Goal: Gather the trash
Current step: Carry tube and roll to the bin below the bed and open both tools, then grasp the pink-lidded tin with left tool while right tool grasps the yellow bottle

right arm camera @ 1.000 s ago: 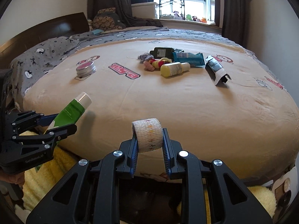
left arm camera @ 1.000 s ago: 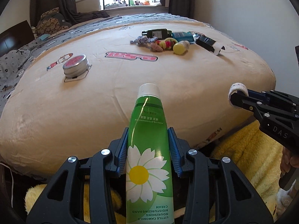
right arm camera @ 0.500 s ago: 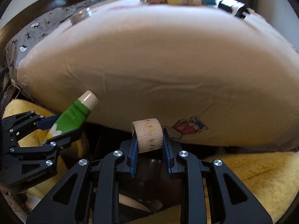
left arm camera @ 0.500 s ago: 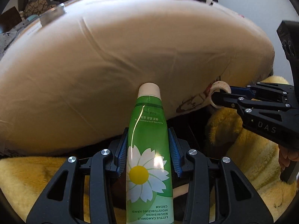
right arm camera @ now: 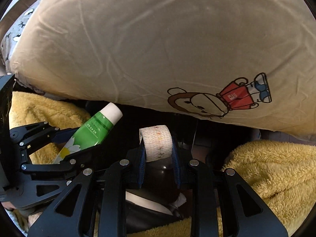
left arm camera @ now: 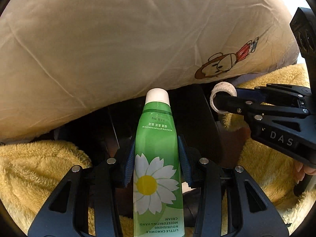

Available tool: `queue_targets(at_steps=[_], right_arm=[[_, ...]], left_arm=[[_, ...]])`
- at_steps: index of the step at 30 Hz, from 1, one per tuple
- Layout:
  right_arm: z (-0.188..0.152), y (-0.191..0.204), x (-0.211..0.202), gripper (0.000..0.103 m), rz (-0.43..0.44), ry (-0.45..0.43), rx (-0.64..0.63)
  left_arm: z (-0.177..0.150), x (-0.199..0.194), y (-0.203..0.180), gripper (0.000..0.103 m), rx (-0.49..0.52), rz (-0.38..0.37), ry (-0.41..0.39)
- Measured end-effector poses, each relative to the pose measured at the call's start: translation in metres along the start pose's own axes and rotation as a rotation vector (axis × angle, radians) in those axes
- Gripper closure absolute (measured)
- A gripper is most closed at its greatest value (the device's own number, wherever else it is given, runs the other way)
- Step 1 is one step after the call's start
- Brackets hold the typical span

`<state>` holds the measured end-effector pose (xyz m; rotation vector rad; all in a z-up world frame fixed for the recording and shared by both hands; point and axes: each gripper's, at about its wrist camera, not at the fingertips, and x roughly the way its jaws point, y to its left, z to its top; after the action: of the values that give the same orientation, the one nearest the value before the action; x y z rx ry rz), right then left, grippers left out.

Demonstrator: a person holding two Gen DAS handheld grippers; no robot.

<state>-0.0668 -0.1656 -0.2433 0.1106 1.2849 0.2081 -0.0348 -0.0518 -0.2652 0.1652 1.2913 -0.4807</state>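
- A big beige quilt with a printed cartoon monkey in red shirt (right arm camera: 219, 100) fills the upper part of both views; its rounded edge hangs over the dark gap below.
- A fluffy yellow fleece garment (left arm camera: 37, 169) lies on both sides of the gap, under the two tools.
- A dark container with a shiny black inside (right arm camera: 160, 179) sits low between the yellow parts, directly under the right tool; something pale is in it, but I cannot tell what.
- The left gripper (left arm camera: 157, 158) pinches a green plastic tube of hand cream (left arm camera: 156, 150) with its blue pads on both sides. The tube has a white round cap, a white daisy with yellow centre, and the words "Little Camomile Nourishing Hand Cream". Its cap points to the dark gap under the quilt edge.
- The right gripper (right arm camera: 158, 148) is pressed on a small roll of cream-white elastic bandage (right arm camera: 157, 144) with faint orange marks. The roll stands between the pads, above the dark container.
- In the left view the roll (left arm camera: 223, 94) is just to the right of the tube cap, apart from it.
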Motion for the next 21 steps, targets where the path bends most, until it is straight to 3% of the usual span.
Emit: queue_targets(at_steps=[4,7,14,17,21], right_arm=[[0.003,-0.002,0.000,0.077,-0.020,0.003,0.012],[0.005,-0.004,-0.007,0.057,-0.028,-0.010,0.026],[0.010,-0.011,-0.031,0.049,-0.013,-0.066,0.041],[0.016,-0.017,-0.056,0.039,-0.028,-0.148,0.044],[0.025,-0.016,-0.100,0.019,-0.078,-0.303,0.028]], left_arm=[[0.000,0.000,0.003,0.065,-0.010,0.011,0.002],[0.001,-0.007,0.005,0.055,-0.014,0.030,-0.018],[0.004,-0.027,0.004,0.046,-0.015,0.061,-0.074],[0.006,-0.042,0.007,0.040,-0.015,0.079,-0.111],[0.014,-0.076,0.008,0.031,-0.011,0.100,-0.207]])
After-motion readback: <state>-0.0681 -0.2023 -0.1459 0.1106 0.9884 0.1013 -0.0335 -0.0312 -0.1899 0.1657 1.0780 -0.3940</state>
